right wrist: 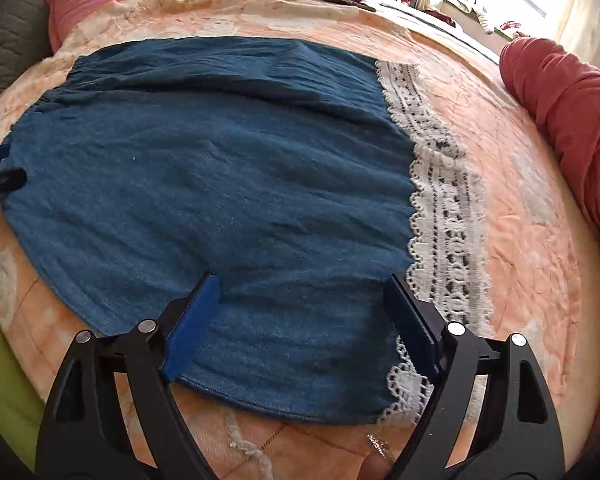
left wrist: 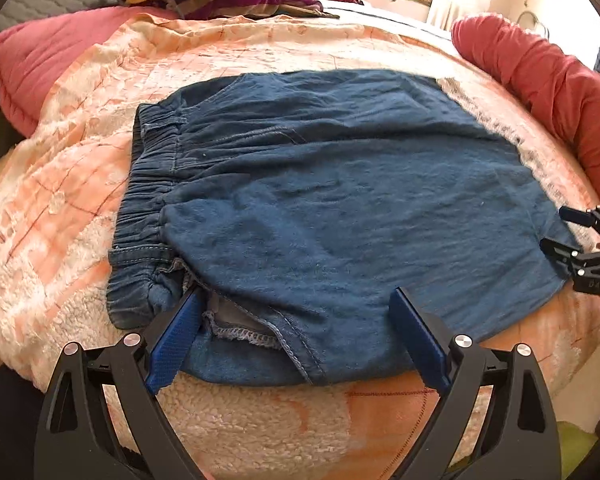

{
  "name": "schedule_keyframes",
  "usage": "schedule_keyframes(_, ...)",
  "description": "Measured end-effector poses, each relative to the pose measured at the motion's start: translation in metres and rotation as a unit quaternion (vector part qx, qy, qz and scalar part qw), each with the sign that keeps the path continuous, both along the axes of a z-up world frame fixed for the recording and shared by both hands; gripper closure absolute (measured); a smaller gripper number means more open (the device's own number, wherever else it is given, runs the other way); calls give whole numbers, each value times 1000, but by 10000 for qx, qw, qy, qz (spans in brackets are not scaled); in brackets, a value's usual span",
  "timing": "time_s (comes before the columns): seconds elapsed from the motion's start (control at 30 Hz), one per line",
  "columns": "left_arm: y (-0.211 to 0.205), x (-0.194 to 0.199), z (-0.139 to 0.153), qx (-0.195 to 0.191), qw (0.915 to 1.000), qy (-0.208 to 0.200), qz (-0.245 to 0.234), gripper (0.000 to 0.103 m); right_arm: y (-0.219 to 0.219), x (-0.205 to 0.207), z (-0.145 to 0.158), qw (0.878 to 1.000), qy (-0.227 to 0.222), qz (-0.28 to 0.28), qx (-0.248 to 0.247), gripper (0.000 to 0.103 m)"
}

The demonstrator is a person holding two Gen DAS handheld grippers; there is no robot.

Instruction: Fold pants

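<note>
A: What fills the scene?
B: A bed covered by a peach fleece blanket point(left wrist: 72, 184), with a red bolster point(right wrist: 568, 92) along its far right edge. Blue pants point(left wrist: 340, 184) lie folded flat across the middle, elastic waistband point(left wrist: 148, 184) to the left, white lace hem point(right wrist: 440, 184) to the right.

A: And the grippers?
B: The left gripper point(left wrist: 296, 300) hangs over the near waistband corner, jaws wide, holding nothing. The right gripper point(right wrist: 304, 284) hangs over the near hem corner, jaws also wide and empty.

A: What might go wrong?
B: Probably a pinch catching only the top layer, so lower layers drag. The lace could snag a pad, and the fleece could bunch underneath, skewing the next fold.
</note>
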State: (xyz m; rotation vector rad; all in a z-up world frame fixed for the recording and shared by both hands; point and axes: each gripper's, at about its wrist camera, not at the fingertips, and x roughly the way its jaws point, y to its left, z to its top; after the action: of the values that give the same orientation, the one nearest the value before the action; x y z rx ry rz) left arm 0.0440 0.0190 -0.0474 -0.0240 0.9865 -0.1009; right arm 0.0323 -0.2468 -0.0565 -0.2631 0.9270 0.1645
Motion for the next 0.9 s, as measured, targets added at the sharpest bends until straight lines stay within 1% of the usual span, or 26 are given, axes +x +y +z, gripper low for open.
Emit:
schedule_keyframes(0.07, 4, -4, 10, -112, 9999, -116, 34, 11, 4, -5, 14, 9997, -239, 105, -19, 24)
schedule_keyframes(0.1, 6, -5, 15, -140, 9997, -174, 61, 11, 6, -7, 21, 9992, -385, 125, -50, 22)
schedule_keyframes(0.17, 12, -8, 27, -120, 9991, -362, 165, 6, 10, -7, 37, 9981, -581, 188, -57, 20)
schedule_keyframes(0.23, 19, -9, 40, -106, 9981, -536, 291, 6, 16, -6, 51, 9965, -777, 295, -24, 19)
schedule_keyframes(0.4, 45, -4, 70, -166, 9942, -865, 617, 5, 35, 9, 79, 9915, -1187, 534, 10, 16)
schedule_keyframes(0.53, 61, 6, 82, -217, 9920, -939, 815, 5, 54, 25, 95, 9873, -1394, 757, 23, 14)
schedule_keyframes(0.6, 67, 13, 87, -177, 9913, -981, 864, 5, 62, 32, 99, 9859, -1430, 862, 81, 13)
schedule_keyframes(0.77, 80, 36, 90, -115, 9903, -985, 973, 5, 87, 68, 105, 9838, -1367, 1139, 240, 12)
schedule_keyframes(0.9, 93, 56, 83, -68, 9899, -903, 1091, 5, 108, 100, 102, 9826, -1132, 1408, 435, 10)
